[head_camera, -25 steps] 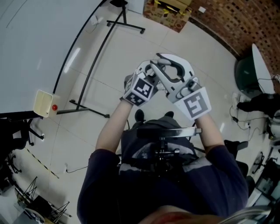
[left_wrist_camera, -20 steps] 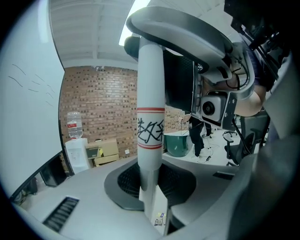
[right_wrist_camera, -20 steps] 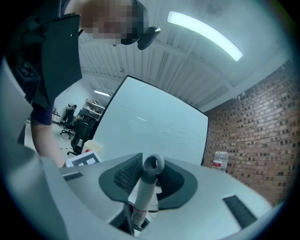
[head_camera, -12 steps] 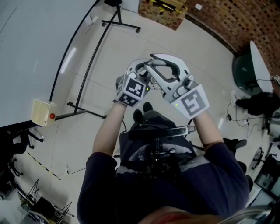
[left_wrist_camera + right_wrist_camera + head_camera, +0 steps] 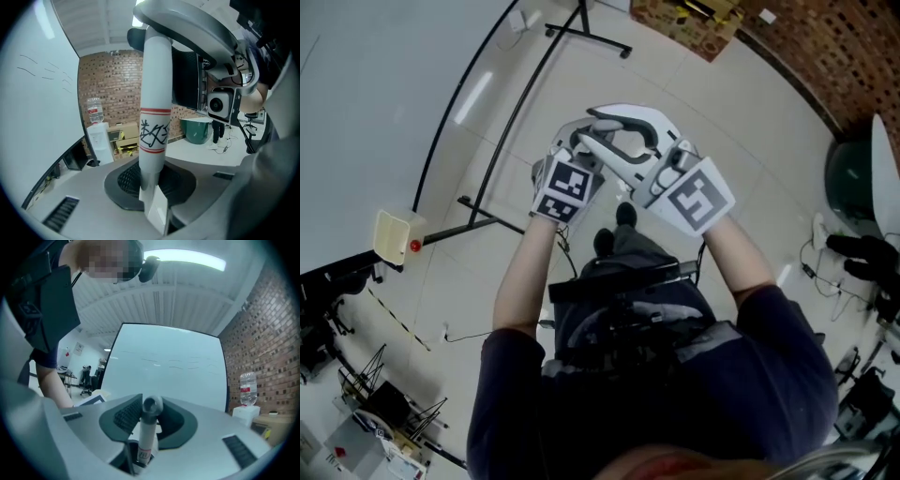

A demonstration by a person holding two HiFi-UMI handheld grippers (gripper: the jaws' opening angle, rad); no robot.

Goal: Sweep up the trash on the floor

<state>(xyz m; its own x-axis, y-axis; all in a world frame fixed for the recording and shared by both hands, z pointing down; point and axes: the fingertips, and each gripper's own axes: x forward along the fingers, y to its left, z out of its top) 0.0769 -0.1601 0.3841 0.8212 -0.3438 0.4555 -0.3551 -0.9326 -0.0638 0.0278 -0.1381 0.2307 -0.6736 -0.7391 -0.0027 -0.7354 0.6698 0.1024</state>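
A white broom handle (image 5: 154,117) with red bands and a black scrawl stands upright between the jaws of my left gripper (image 5: 151,190), which is shut on it. My right gripper (image 5: 146,425) is shut on the same handle (image 5: 149,437) just under its looped end cap (image 5: 152,405). In the head view the left gripper (image 5: 579,150) and the right gripper (image 5: 614,141) sit close together in front of the person's chest, and their white shells hide the handle. The broom's head and any trash on the floor are out of sight.
A large whiteboard (image 5: 366,84) on a black stand (image 5: 483,211) fills the left. A cardboard box (image 5: 684,19) lies by the brick wall (image 5: 834,56), and a green bin (image 5: 851,183) stands at the right. The person's feet (image 5: 614,230) are on pale tiles.
Both grippers have moved together up and slightly left in the head view, still clasped round the handle. The floor and whiteboard stand have shifted in the frame.
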